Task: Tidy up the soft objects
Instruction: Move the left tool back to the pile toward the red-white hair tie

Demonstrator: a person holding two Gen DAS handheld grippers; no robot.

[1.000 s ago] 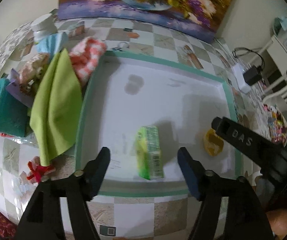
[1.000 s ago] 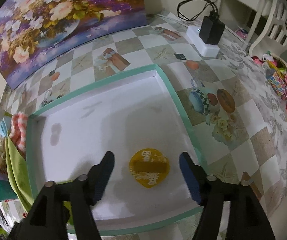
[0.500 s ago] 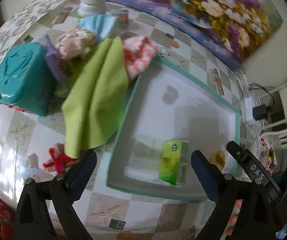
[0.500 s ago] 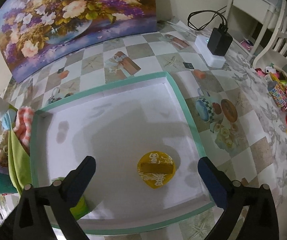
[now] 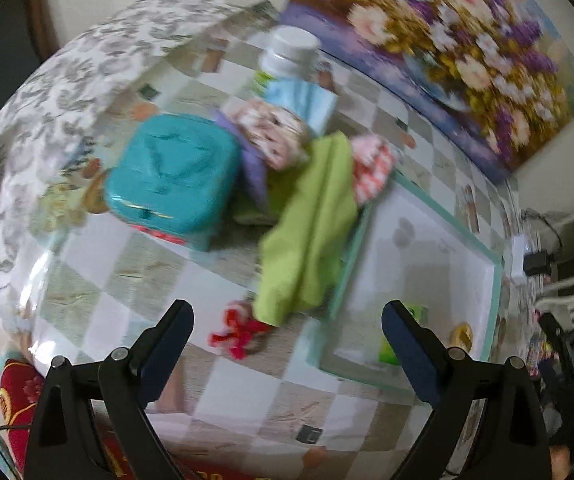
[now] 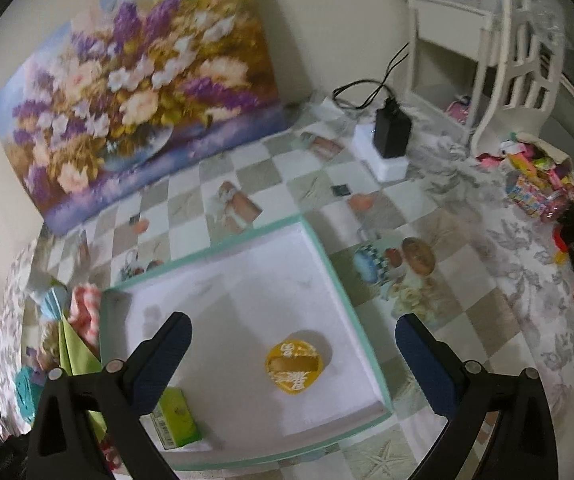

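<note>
Holding yellow disc (image 6: 294,366) & green box (image 6: 177,422), white tray (image 6: 247,280); both grippers (image 5: 287,332) (image 6: 293,340) wide open, empty.

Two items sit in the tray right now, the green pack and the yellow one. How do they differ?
The green pack is box-shaped and lies near the tray's front left corner; the yellow cup is round, flat-topped with white lettering, and sits toward the right side. The pack looks larger. Both rest inside the tray, untouched by either tool.
</note>
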